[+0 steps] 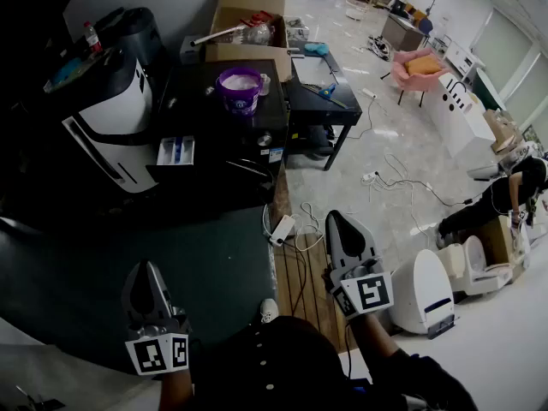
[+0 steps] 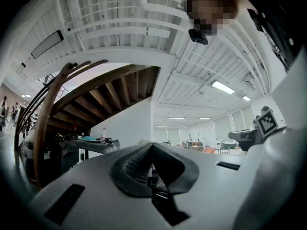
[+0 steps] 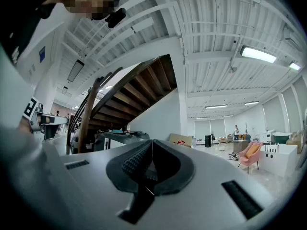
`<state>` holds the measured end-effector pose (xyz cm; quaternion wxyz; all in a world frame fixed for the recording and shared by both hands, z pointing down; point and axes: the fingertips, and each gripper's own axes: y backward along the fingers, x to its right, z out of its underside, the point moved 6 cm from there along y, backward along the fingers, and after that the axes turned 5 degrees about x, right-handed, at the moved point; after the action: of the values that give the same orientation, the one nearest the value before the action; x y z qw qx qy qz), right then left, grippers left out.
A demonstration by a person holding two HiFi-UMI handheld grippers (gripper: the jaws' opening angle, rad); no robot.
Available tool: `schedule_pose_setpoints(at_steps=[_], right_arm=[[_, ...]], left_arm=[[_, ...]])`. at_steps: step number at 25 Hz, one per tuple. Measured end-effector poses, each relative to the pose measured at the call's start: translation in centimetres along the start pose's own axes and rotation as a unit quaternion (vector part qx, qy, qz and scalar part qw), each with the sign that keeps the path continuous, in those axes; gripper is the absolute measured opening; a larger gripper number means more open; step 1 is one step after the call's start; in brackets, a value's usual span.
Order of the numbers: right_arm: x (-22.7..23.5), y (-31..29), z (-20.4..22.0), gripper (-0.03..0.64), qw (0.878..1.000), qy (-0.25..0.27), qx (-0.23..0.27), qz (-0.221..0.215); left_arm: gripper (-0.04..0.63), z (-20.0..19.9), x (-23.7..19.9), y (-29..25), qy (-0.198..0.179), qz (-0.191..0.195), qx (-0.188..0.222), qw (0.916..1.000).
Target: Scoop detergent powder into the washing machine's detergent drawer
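A purple tub of detergent powder (image 1: 240, 88) stands on top of the black washing machine (image 1: 214, 135), far ahead of me. The machine's white and blue detergent drawer (image 1: 175, 150) is pulled out at its upper left. Both grippers are held low and well short of the machine. My left gripper (image 1: 147, 268) is shut and holds nothing, and in its own view the left gripper (image 2: 152, 145) points up toward a staircase and the ceiling. My right gripper (image 1: 335, 216) is also shut and empty, and the right gripper (image 3: 152, 142) view shows its jaws meeting with nothing between them.
A white appliance (image 1: 111, 118) stands left of the washing machine, and a cardboard box (image 1: 248, 24) sits behind it. A black table (image 1: 321, 88) is to the right. A power strip (image 1: 281, 229) with cables lies on the floor. A white unit (image 1: 424, 289) stands near my right gripper.
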<state>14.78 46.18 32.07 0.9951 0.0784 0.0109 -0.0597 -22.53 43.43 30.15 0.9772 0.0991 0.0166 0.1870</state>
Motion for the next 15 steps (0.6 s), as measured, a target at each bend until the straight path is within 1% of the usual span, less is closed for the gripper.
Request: schedule_pose_setpoints(at_steps=[3, 8, 12, 15], right_arm=[[0.0, -0.8, 0.0, 0.031, 1.0, -0.01, 0.012, -0.007], [0.3, -1.2, 0.2, 0.029, 1.0, -0.005, -0.005, -0.002], [0.5, -1.4, 0.7, 0.029, 0.999, -0.022, 0.025, -0.009], [0.5, -1.7, 1.2, 0.029, 0.999, -0.033, 0.021, -0.023]], left_arm=[[0.015, 0.2, -0.1, -0.5, -0.004, -0.002, 0.004, 1.0], [0.015, 0.7, 0.2, -0.9, -0.005, -0.003, 0.002, 1.0], [0.014, 0.9, 0.1, -1.3, -0.007, -0.005, -0.002, 1.0], [0.015, 1.0, 0.3, -1.5, -0.009, -0.006, -0.004, 0.9999]])
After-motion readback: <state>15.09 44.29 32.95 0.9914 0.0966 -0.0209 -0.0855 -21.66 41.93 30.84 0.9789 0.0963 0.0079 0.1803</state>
